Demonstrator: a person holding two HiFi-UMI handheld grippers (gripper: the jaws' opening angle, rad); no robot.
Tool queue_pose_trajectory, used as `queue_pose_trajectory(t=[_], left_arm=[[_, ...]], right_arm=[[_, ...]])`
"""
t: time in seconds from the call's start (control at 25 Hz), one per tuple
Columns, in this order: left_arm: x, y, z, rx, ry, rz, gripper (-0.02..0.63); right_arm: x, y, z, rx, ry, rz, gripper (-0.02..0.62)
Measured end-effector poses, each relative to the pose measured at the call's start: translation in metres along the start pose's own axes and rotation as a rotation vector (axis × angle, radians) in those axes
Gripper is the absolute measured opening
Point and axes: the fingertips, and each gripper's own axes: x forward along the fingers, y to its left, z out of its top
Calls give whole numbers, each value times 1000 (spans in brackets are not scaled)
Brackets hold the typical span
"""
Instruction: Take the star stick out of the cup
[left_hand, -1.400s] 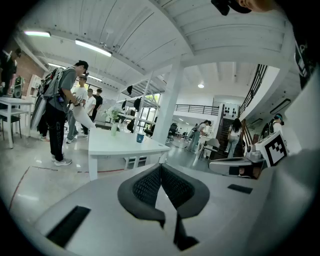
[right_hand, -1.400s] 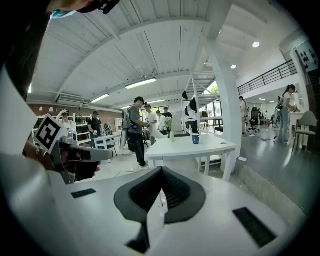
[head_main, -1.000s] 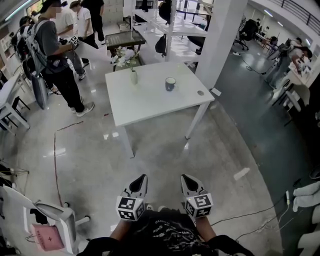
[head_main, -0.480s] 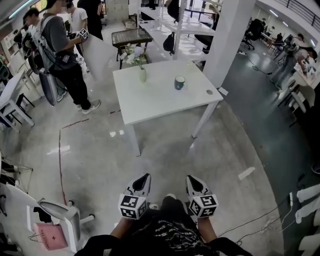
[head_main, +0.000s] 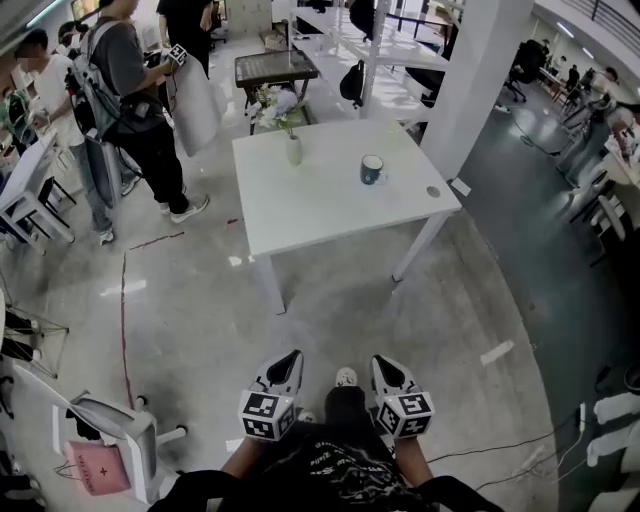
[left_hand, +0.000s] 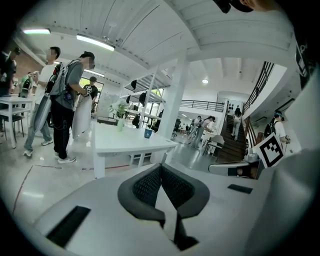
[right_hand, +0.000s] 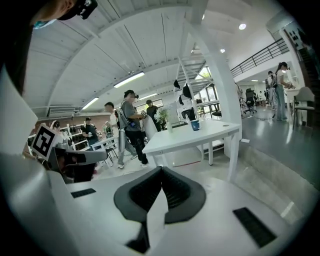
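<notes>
A dark blue cup (head_main: 372, 170) stands on the white table (head_main: 330, 205) far ahead; it also shows small in the left gripper view as the cup (left_hand: 147, 133) and in the right gripper view as the cup (right_hand: 195, 125). No star stick can be made out at this distance. My left gripper (head_main: 291, 356) and right gripper (head_main: 380, 361) are held low and close to my body, well short of the table. Both have their dark pads pressed together with nothing between them, as seen at the left gripper (left_hand: 160, 166) and right gripper (right_hand: 161, 170).
A small vase with flowers (head_main: 292, 147) stands on the table's far left part. Several people (head_main: 130, 110) stand left of the table. A white pillar (head_main: 470, 80) rises right of it. A chair (head_main: 110, 440) with a pink bag sits at lower left; cables (head_main: 510, 450) lie on the floor.
The table and cup have come closer and lower in the head view as I walk toward them. Both grippers stay shut in front of my body.
</notes>
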Motion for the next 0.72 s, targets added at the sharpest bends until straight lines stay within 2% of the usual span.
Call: queue_pose_trajectory(t=[0.4,0.72], left_arm=[[112,2,50,5,-23,67,20],[189,-26,78,-9,-38,102,20]], right_arm=[[70,-102,78,-56,-36,-9,8],[102,-173,117,-76,-52,58,8]])
